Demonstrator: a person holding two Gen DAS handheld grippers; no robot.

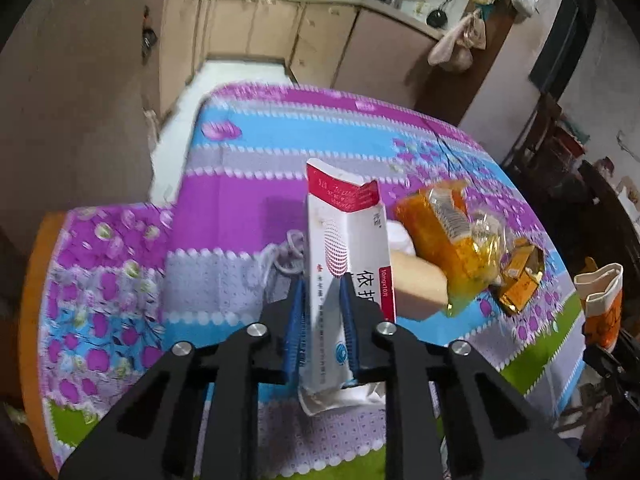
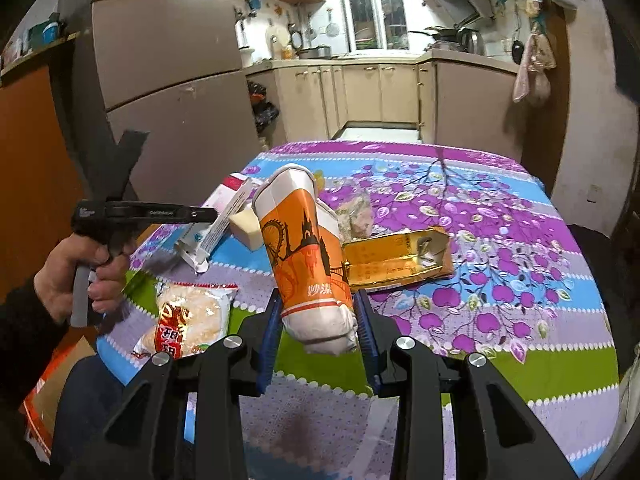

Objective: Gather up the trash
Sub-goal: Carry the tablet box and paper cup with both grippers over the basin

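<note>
My left gripper (image 1: 322, 286) is shut on a white and red medicine box (image 1: 346, 252) and holds it above the table. In the right wrist view the same left gripper (image 2: 208, 213) and box (image 2: 218, 224) show at the left. My right gripper (image 2: 318, 300) is shut on an orange and white paper cup (image 2: 304, 252), held tilted above the table. On the table lie a gold box (image 2: 394, 260), a yellow snack wrapper (image 1: 452, 236), a cream sponge block (image 1: 416, 284) and a packaged bun (image 2: 188, 320).
The table carries a purple, blue and green flowered cloth (image 2: 500, 280). A fridge (image 2: 168, 80) stands to the left, kitchen cabinets (image 2: 372, 92) behind. An orange carton (image 2: 44, 396) sits low at the left. The paper cup also shows at the right edge of the left wrist view (image 1: 602, 304).
</note>
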